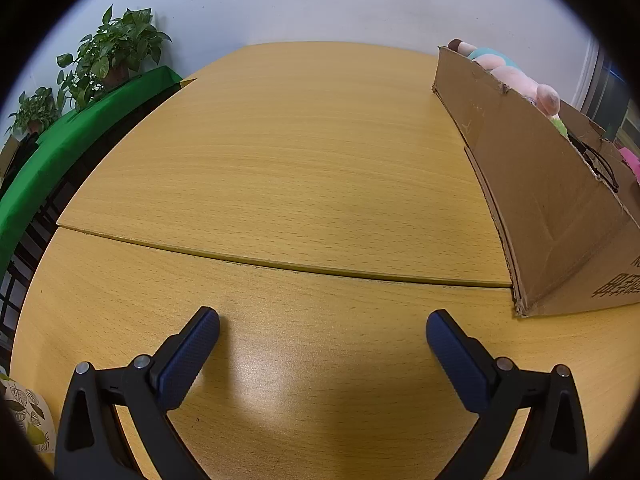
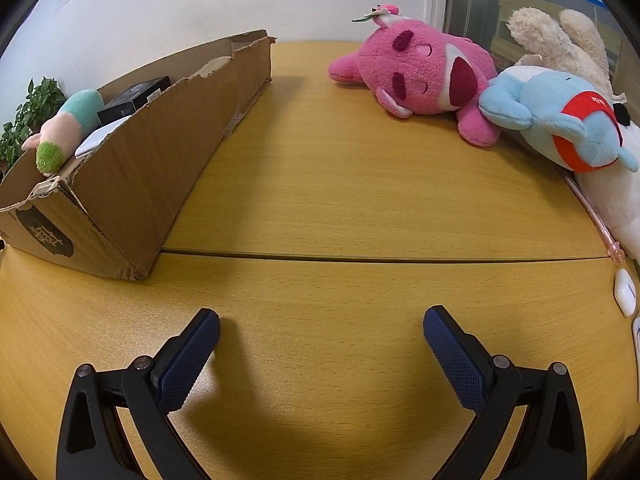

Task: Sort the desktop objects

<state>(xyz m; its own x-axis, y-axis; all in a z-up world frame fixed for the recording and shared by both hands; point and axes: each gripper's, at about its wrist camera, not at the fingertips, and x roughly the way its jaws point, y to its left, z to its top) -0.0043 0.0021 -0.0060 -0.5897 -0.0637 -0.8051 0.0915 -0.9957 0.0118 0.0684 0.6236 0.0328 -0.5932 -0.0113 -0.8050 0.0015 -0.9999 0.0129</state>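
Note:
A cardboard box [image 2: 132,172] stands on the wooden table [image 2: 340,208] at the left; it holds a pink-and-teal plush [image 2: 66,128], a black box [image 2: 136,98] and a white flat item [image 2: 96,140]. The same cardboard box [image 1: 540,200] shows at the right in the left wrist view. A pink plush [image 2: 424,76], a light blue plush [image 2: 560,120] and a cream plush [image 2: 560,40] lie at the far right. My right gripper [image 2: 322,330] is open and empty above bare table. My left gripper [image 1: 323,332] is open and empty, left of the box.
A white earbud case [image 2: 625,292] and a pink pen [image 2: 596,224] lie at the right table edge. A seam [image 1: 280,266] crosses the table. Potted plants [image 1: 116,48] stand on a green-covered surface [image 1: 60,148] at the left. A patterned item [image 1: 28,416] sits at the lower left.

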